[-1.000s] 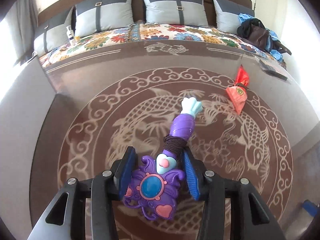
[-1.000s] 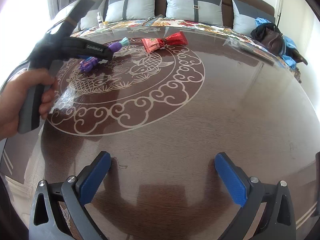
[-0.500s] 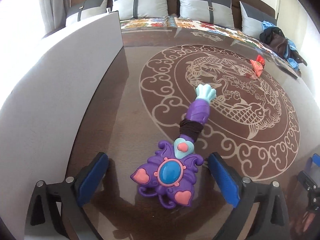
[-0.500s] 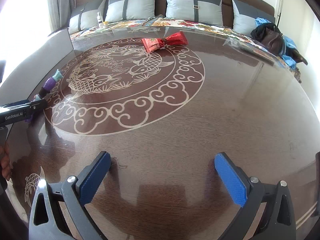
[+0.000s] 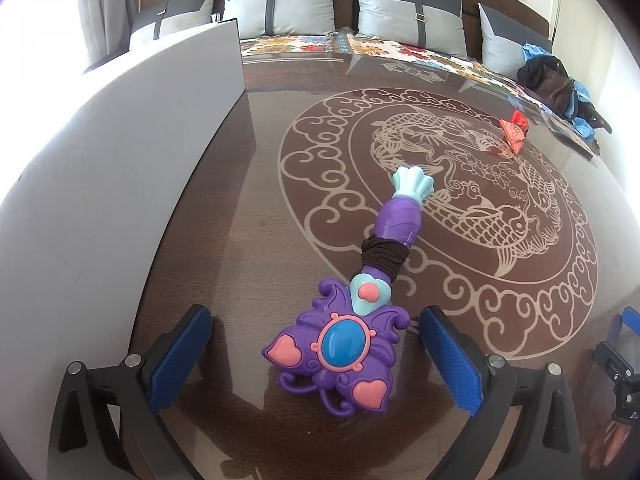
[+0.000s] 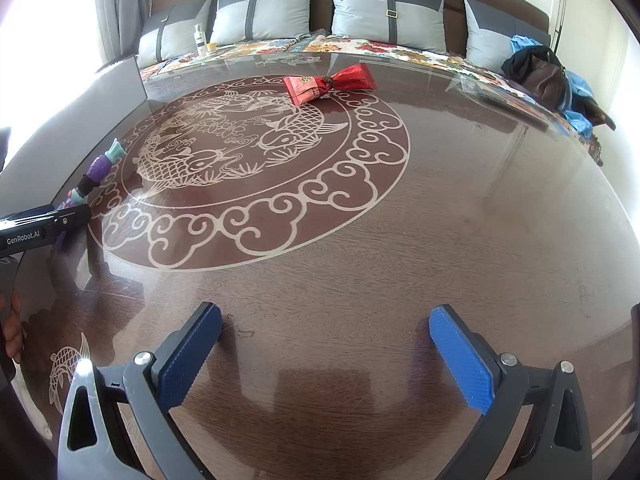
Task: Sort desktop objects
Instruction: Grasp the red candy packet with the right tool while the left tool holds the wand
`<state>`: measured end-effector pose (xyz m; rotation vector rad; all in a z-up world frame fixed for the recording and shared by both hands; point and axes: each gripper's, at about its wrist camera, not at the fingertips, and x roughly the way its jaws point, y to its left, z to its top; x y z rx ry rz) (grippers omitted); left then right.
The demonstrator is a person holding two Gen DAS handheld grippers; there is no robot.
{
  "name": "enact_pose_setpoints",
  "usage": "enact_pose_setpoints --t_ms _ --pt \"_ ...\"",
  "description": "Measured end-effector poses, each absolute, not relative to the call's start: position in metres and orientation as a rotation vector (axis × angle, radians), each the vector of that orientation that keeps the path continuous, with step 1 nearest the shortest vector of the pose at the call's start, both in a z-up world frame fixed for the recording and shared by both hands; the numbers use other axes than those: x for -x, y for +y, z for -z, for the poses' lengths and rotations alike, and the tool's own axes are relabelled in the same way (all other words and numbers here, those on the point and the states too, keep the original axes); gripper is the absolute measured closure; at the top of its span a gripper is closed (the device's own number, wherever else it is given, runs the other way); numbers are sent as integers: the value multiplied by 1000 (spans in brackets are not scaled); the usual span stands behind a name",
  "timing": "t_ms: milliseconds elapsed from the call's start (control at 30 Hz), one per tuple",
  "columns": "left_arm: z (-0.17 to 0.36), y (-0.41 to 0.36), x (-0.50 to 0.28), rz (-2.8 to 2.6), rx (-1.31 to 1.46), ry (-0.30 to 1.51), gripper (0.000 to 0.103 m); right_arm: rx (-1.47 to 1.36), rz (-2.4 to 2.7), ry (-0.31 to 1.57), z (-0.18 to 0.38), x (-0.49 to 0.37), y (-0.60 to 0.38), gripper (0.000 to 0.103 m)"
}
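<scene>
A purple toy wand (image 5: pixel 352 316) with a blue gem, pink hearts and a dark band round its handle lies on the glass-topped table (image 5: pixel 248 216), close to a grey board. My left gripper (image 5: pixel 316 356) is open, its blue pads on either side of the wand's head, not touching it. The wand also shows at the left of the right wrist view (image 6: pixel 96 172), behind the left gripper's body. A red wrapped packet (image 6: pixel 330 83) lies at the far side of the table (image 6: pixel 460 240); it also shows in the left wrist view (image 5: pixel 515 130). My right gripper (image 6: pixel 324 356) is open and empty above bare table.
A grey upright board (image 5: pixel 112 168) runs along the table's left edge. A sofa with grey cushions (image 6: pixel 388 12) and a floral cover stands behind the table, with a dark bag (image 6: pixel 540 72) on its right and a small bottle (image 6: pixel 199 38) on its left.
My left gripper carried the wand from the table's middle to the left beside the grey board, opened and let it go. In the last half second nearly nothing moved. The right gripper stayed still.
</scene>
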<state>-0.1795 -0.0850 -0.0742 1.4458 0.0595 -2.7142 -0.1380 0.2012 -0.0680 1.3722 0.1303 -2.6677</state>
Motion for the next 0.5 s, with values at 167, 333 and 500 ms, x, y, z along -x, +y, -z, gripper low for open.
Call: enact_pose_setpoints --t_ms 167,333,500 --pt "74 -85 180 2715 -1446 61 0 -1398 2616 43 63 155 203 0" --pt "74 -85 181 2714 -1446 61 0 -1430 2568 -343 52 240 214 18" --pt "74 -85 181 2715 -1446 60 0 -1456 2588 -577 47 335 207 29"
